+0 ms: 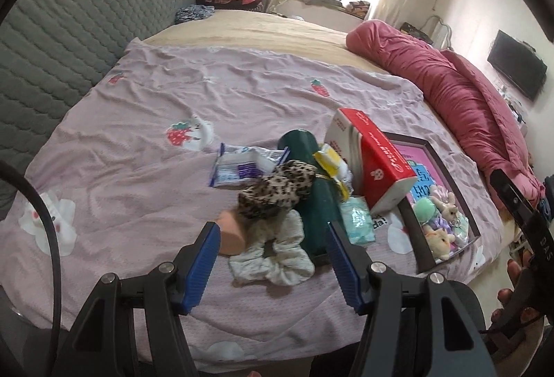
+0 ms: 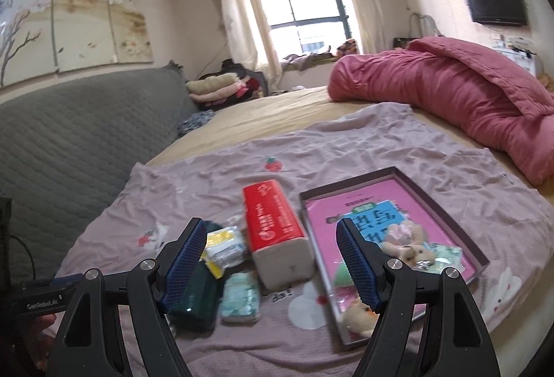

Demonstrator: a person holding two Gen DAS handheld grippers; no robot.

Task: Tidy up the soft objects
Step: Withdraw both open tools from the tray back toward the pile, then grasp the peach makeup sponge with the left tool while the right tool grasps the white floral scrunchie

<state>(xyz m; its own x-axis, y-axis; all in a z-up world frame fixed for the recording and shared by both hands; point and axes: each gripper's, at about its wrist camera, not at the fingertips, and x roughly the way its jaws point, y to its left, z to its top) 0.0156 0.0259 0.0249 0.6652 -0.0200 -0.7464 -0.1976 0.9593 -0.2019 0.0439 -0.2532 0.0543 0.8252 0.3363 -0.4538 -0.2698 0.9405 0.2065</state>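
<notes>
Wrinkled matt cloth bedsheet (image 1: 145, 120)

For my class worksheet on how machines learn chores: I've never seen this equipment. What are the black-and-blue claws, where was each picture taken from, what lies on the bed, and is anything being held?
There is no robot. A person holds one two-finger gripper in each hand, each carrying a wide-angle camera that looks along its fingers. One picture is from the left gripper, the other from the right gripper. Both stand open and hold nothing. On the pink bedsheet lie a leopard-print scrunchie, a cream scrunchie, a dark green case, a red tissue pack and small packets. The shallow box beside them holds small plush toys.
</notes>
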